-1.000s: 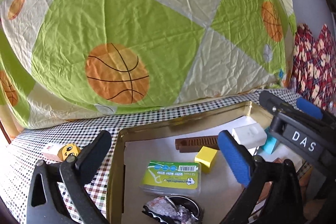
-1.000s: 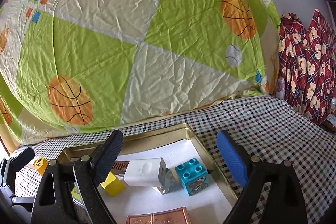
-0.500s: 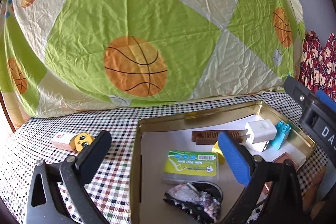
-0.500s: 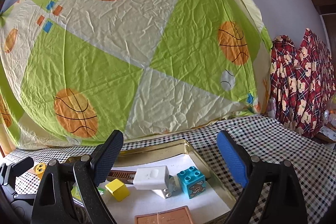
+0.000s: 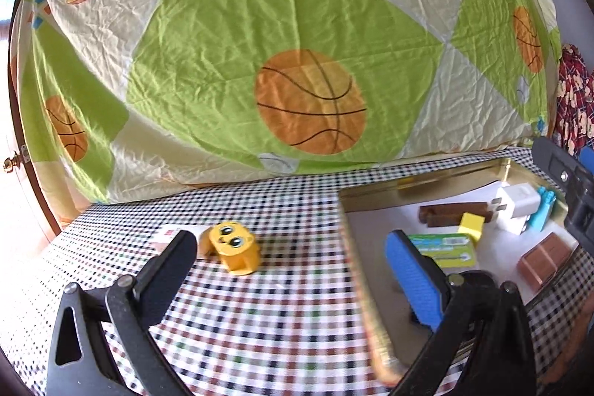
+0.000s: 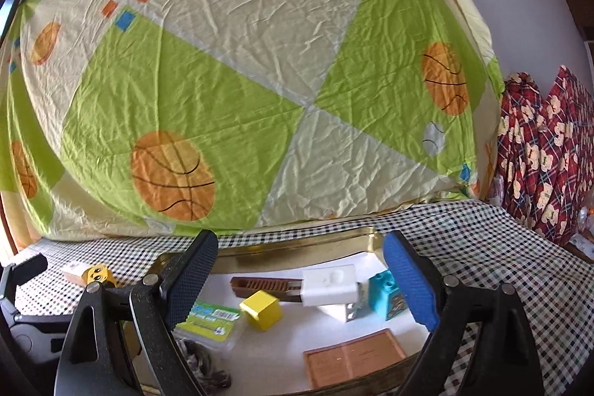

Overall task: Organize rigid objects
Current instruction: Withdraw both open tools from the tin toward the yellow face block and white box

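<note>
My left tongs [image 5: 293, 258] stand wide with nothing between the pads, aimed over the checked tablecloth [image 5: 260, 329] toward the yellow face block [image 5: 234, 247]. My right tongs [image 6: 300, 270] are likewise wide and empty, pointed over the gold tray [image 6: 297, 249].

**Location of the work piece.** The yellow face block lies on the cloth outside the tray, to its left, touching a flat white-and-pink piece [image 5: 174, 235] behind it. Both remain to be sorted, in my judgement.

**Handling.** The block looks like hard moulded plastic: light, stiff, smooth-sided, not fragile. It appears tipped on its side, with a rounded end. I would close the pads on its two flat opposite faces, not across the rounded part, where a glossy surface may slip out. A moderate squeeze should do. The flat piece beside it sits low on the cloth and may need an edge grip.

**Tray contents.** White charger [image 6: 328, 284], teal brick [image 6: 384, 294], yellow cube [image 6: 261, 308], brown comb [image 6: 260, 286], brown slab [image 6: 354, 357], green-labelled clear case [image 6: 209, 318], and a dark crumpled item [image 6: 204, 364] at the near edge.

**Writing.** The green label carries a barcode and small print, too blurred to read. The teal brick bears a picture, not text. No brand is legible.
</note>
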The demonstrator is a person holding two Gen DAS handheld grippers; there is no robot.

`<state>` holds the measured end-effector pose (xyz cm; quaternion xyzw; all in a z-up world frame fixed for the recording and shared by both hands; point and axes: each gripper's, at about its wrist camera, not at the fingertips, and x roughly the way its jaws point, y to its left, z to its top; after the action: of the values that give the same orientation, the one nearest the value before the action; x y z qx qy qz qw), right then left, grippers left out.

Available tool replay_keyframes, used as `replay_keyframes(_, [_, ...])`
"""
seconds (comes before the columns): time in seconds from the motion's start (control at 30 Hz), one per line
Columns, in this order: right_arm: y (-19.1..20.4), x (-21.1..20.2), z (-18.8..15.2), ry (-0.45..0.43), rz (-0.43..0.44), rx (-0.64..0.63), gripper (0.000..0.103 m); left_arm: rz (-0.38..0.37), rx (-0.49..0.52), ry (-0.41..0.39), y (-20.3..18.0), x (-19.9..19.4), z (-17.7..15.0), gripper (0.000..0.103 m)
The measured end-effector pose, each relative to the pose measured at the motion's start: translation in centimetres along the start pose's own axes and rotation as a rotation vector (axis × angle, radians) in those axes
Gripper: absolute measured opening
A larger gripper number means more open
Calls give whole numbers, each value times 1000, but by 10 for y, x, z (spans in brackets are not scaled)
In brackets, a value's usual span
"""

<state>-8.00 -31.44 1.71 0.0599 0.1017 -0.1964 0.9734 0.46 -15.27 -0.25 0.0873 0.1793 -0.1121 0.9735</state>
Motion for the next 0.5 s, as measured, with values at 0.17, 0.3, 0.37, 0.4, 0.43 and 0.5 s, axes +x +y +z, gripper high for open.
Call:
replay_keyframes(0.17, [29,2,-4,26,38,2,92,42,17,9,27,4,-5,102])
replay_keyframes(0.3, [58,4,-7,39,79,9,92,98,45,2,50,10,-7,102])
replay_keyframes(0.37, [73,6,-8,45,98,0,92,120,42,10,65,15,-8,102])
replay_keyframes(0.4, [83,8,-9,51,112,-5,92,127,36,16,72,17,-8,102])
replay_keyframes(0.43, [90,10,-9,57,123,-8,92,134,27,23,80,20,-9,102])
replay_keyframes(0.5, [104,14,-11,70,138,-12,92,151,4,33,96,26,-9,102])
